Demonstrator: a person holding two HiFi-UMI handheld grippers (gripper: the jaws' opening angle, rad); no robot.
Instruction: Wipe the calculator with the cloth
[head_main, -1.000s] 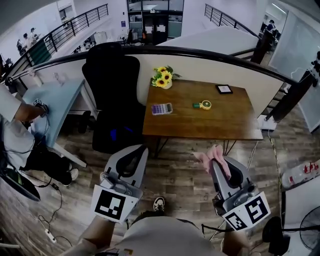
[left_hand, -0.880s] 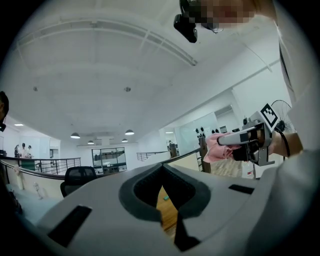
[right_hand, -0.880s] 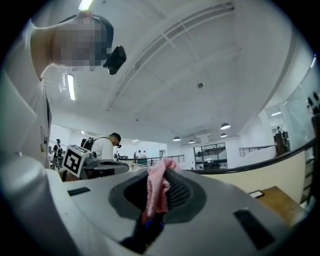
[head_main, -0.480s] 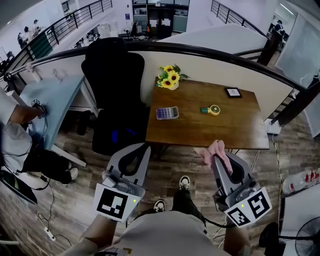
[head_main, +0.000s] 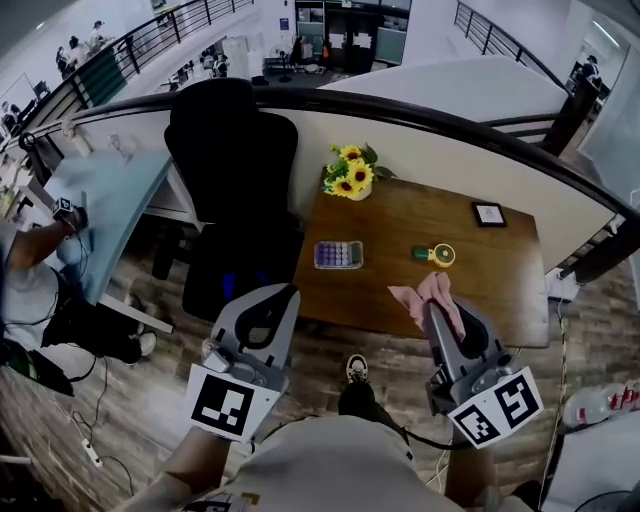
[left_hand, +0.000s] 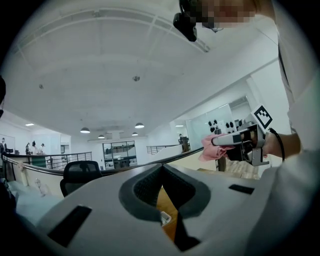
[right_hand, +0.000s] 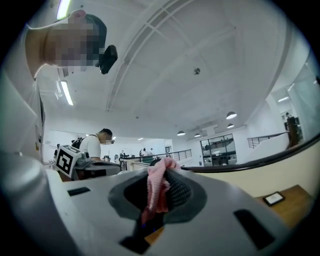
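The likeliest slip is the cloth (head_main: 425, 296) working loose. The right gripper (head_main: 433, 307) is pinching only a narrow fold, and the rest is flopping over the jaw tips, so a firm drag across the keys could tug it free.

The calculator (head_main: 338, 255) is lying flat on the near-left part of the tabletop (head_main: 490, 275). It is at about 11 o'clock from the right gripper and 1 o'clock from the left gripper (head_main: 282, 293), and apart from both. Nothing is bracing it, so a sideways wipe could send it sliding over the smooth wood. A sweep running on toward 12 o'clock could bump the sunflowers (head_main: 350, 175).

The right gripper's jaws are clamping the pink cloth, which is bunching between the ribbed pads (right_hand: 177, 187). The left gripper's jaws are meeting at their tips with nothing between them. Both grippers are hovering by the tabletop's near edge.
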